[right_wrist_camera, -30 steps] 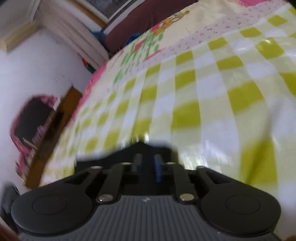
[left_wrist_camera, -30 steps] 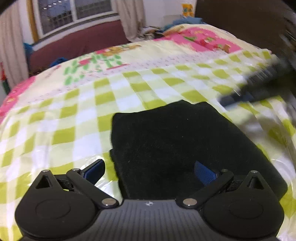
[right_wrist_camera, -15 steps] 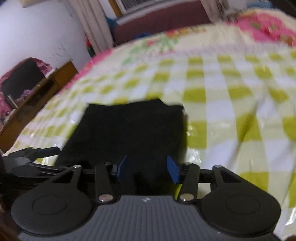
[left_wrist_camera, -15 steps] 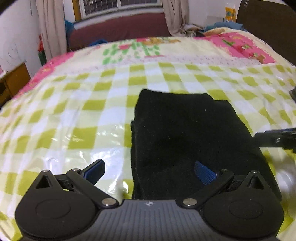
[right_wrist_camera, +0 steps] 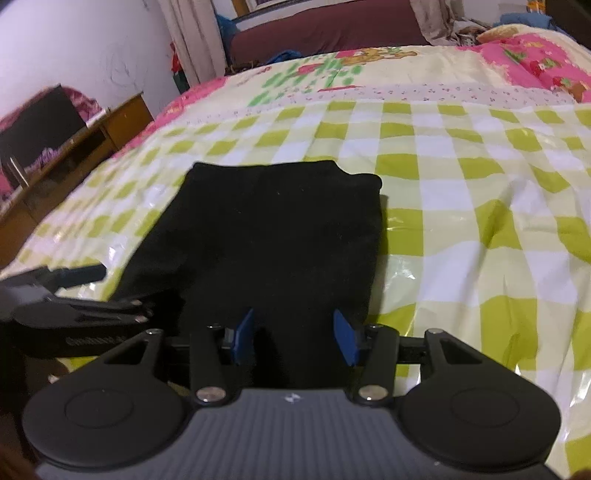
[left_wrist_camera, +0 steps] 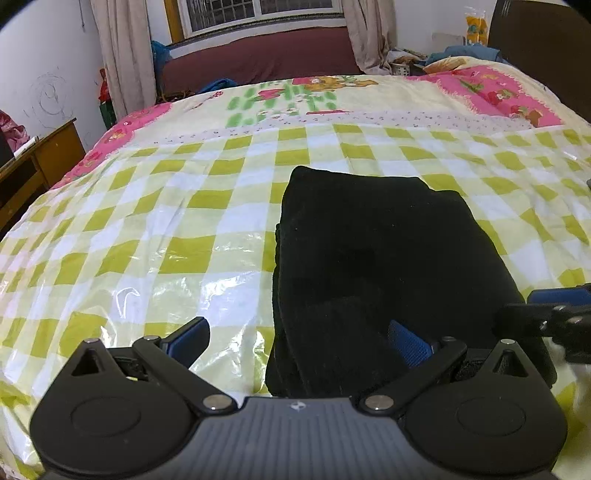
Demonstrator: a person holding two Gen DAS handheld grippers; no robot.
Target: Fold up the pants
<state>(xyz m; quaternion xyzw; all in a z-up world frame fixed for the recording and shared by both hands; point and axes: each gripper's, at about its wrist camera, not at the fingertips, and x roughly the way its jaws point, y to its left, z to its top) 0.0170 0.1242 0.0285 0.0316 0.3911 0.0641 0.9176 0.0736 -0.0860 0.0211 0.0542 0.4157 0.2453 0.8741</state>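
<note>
We see bed (left_wrist_camera: 221,192) under green-checked plastic cover, curtained window (left_wrist_camera: 258,11) behind, wooden desk (left_wrist_camera: 33,162) at left. Black pants (left_wrist_camera: 369,258) lie folded into compact stack on bed, near edge closest to us. Our left tongs (left_wrist_camera: 299,336) spread wide, released, straddling stack's left edge. Our right tongs (right_wrist_camera: 295,336) have just been opening; now part-open above stack's near end, pads clear of cloth, gripping nothing.
</note>
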